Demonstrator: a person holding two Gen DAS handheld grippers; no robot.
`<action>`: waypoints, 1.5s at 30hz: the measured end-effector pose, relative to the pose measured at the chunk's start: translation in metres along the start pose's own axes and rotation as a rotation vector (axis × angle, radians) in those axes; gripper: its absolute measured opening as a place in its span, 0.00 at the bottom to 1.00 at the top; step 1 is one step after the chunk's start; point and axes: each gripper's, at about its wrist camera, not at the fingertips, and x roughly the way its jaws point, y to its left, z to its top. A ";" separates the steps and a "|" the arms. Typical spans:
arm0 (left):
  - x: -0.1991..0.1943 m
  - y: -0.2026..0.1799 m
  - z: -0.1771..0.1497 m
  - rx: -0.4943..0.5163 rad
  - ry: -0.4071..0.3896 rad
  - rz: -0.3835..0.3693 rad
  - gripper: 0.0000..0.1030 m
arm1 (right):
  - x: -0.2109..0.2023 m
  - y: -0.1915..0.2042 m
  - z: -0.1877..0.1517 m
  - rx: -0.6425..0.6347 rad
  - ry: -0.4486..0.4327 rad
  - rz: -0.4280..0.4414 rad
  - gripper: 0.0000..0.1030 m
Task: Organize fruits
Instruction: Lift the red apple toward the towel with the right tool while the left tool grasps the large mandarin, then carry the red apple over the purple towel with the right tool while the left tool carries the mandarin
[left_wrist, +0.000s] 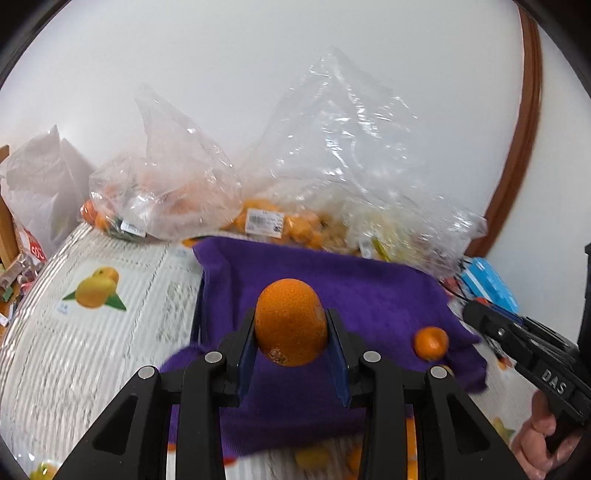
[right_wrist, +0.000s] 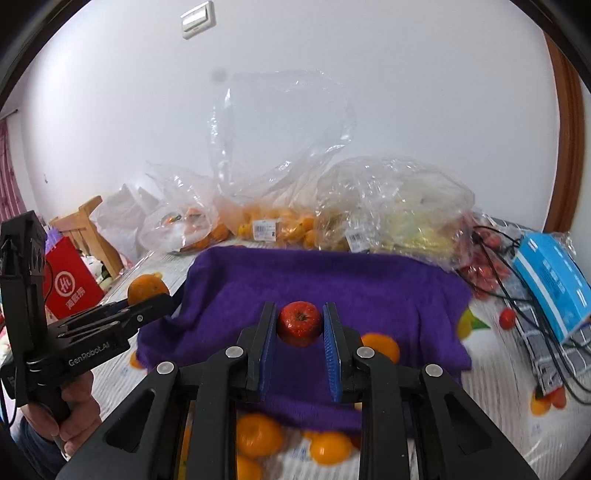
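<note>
In the left wrist view my left gripper (left_wrist: 291, 321) is shut on a large orange (left_wrist: 290, 325), pinched between the blue pads above a purple towel (left_wrist: 369, 295). A small orange (left_wrist: 430, 342) lies on the towel to the right. My right gripper (right_wrist: 299, 314) is shut on a small red apple (right_wrist: 299, 323), also over the purple towel (right_wrist: 332, 280). The right wrist view also shows the left gripper (right_wrist: 155, 295) at the left with its orange (right_wrist: 147, 288). The right gripper (left_wrist: 476, 317) enters the left wrist view from the right edge.
Clear plastic bags of oranges (right_wrist: 273, 225) and pale fruit (right_wrist: 406, 206) line the wall behind the towel. A blue box (right_wrist: 554, 284), black cables and small red fruits (right_wrist: 484, 273) lie to the right. A red bag (right_wrist: 70, 284) stands at the left. The fruit-print tablecloth (left_wrist: 96, 295) covers the table.
</note>
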 end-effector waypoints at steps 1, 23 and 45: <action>0.004 0.001 -0.002 0.001 -0.001 0.004 0.32 | 0.003 -0.001 -0.001 0.001 -0.004 0.000 0.24; 0.034 -0.001 -0.019 0.033 0.085 -0.039 0.32 | 0.046 -0.003 -0.042 -0.046 0.106 -0.018 0.24; 0.046 0.005 -0.020 0.001 0.136 -0.012 0.32 | 0.059 -0.003 -0.050 -0.052 0.157 -0.030 0.24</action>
